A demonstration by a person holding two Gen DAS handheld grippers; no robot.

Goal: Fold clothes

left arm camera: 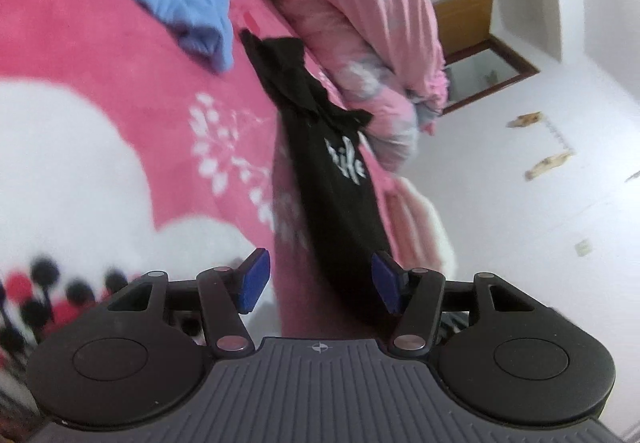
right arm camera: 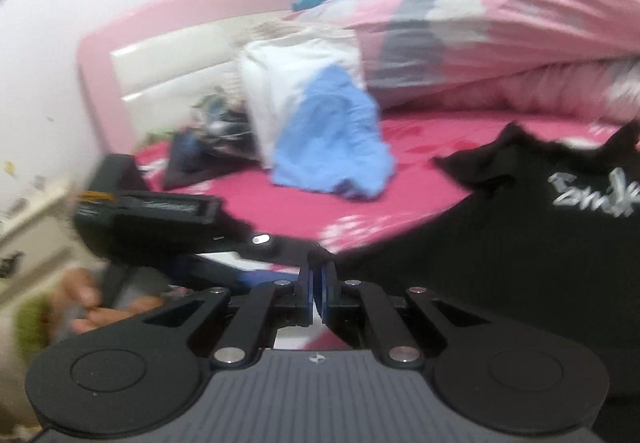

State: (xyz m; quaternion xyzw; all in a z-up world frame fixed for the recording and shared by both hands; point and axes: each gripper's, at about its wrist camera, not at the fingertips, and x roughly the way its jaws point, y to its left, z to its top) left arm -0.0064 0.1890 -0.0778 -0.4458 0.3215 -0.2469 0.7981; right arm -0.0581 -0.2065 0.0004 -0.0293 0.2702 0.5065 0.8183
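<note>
A black garment (left arm camera: 336, 179) with white lettering hangs stretched above a pink bed (left arm camera: 100, 55). The right gripper (right arm camera: 318, 283) has its jaws pressed together, pinching the garment's edge. The left gripper (left arm camera: 316, 283) has its jaws spread, the cloth passing just beside one pad, not clamped. A blue garment (right arm camera: 332, 135) lies crumpled farther up the bed. This looks like lifting and spreading; next, the left jaws likely need to close on another edge.
</note>
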